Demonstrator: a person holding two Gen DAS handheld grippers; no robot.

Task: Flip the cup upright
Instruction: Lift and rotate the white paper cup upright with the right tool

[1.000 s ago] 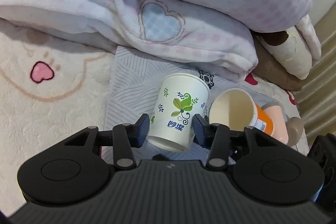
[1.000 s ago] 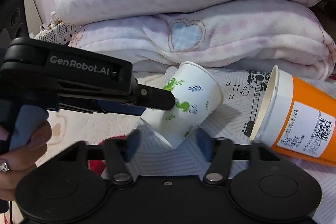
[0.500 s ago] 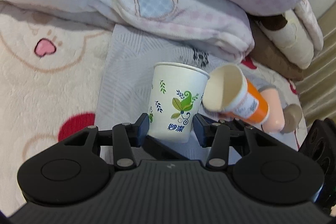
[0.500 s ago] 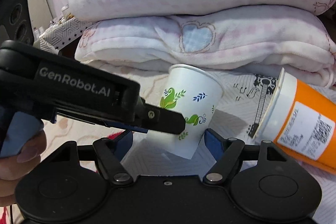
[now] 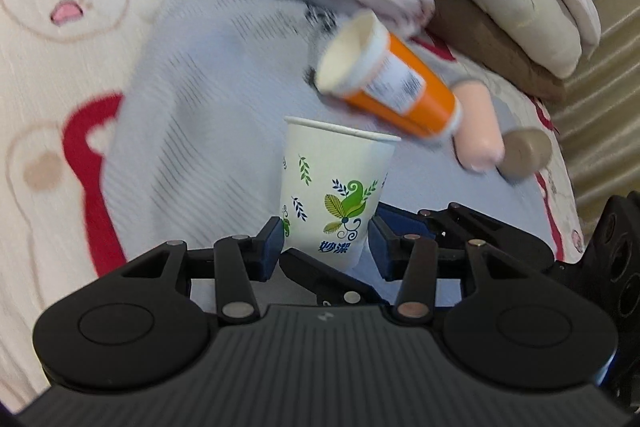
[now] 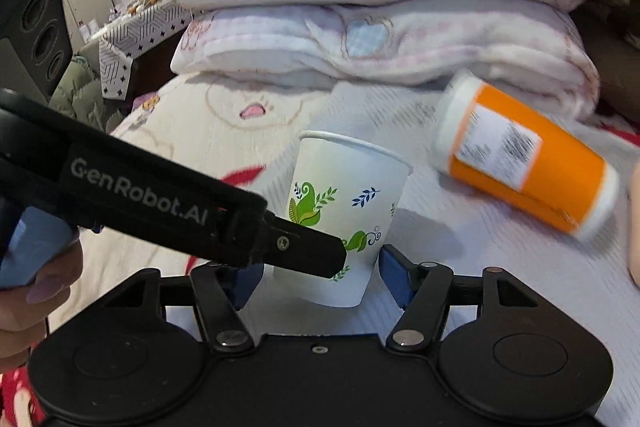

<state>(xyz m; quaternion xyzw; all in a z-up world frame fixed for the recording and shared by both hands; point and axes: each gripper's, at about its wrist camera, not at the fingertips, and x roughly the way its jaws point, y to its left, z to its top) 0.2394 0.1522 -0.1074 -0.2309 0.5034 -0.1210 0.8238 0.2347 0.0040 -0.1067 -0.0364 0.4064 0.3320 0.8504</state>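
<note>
Upright, the white cup stands mouth up on the grey cloth. Left gripper: blue pads flank the cup's base, the left pad touching it, the right just off; whether it grips cannot be told. Right gripper: jaws wide, either side of the base, not touching. Orange cup lies on its side beyond, apart.

Paper cups: two.
- One white paper cup with green leaf print, centre of frame.
- One orange paper cup with white label, upper right.

Folded pink-and-white fleece blankets: two, stacked along top of frame.

Black two-finger grippers: two.
</note>
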